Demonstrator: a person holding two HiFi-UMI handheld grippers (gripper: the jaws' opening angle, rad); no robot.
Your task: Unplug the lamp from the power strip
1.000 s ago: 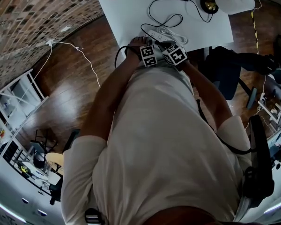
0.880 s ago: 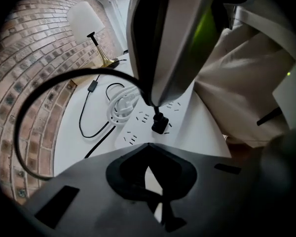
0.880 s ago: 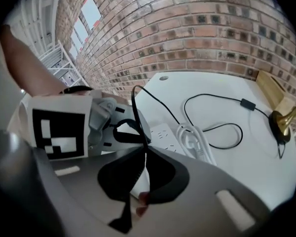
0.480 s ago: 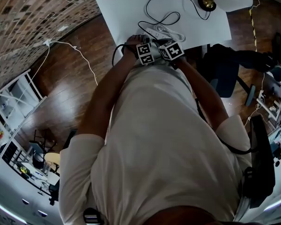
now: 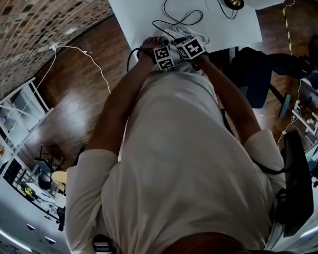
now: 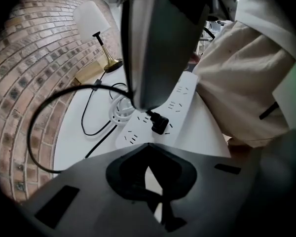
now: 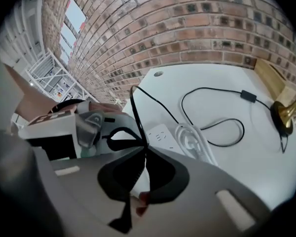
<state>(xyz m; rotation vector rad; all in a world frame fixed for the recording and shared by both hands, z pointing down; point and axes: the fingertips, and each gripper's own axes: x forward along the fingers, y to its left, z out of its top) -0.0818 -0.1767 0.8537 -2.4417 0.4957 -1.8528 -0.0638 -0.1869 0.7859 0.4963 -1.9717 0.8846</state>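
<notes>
- Vs. a sec. ago, in the head view the right cube (image 5: pixel 191 48) is found a little higher in the frame, closer over the power strip (image 5: pixel 172 34), and slightly rolled. The left cube (image 5: pixel 163 57) is approx. where it was.
- No release is seen yet. In the left gripper view the black plug (image 6: pixel 158 123) is seated in its socket at the middle of the frame, so the task is judged not done. Only a small adjustment before the pull seems to have been made.
- The lamp (image 6: pixel 92 19) stands at the upper left on the table (image 6: pixel 74 147), well apart from the strip. Its cord (image 6: pixel 75 92) is led in a wide loop at the left and back to the plug.
- Right tool (image 7: pixel 143 154): the jaws are closed, w/ the cord running straight into the line where they meet. In the left gripper view its tip is seen just above the plug, and the cord enters it there. A grip on the cord right beside the plug is judged prob.
- Left tool (image 6: pixel 149 157): the jaws are closed to a thin slit of light, w/ nothing btw. them. It is held over the table, just below the near end of the strip. Contact w/ strip or table cannot be told.
</notes>
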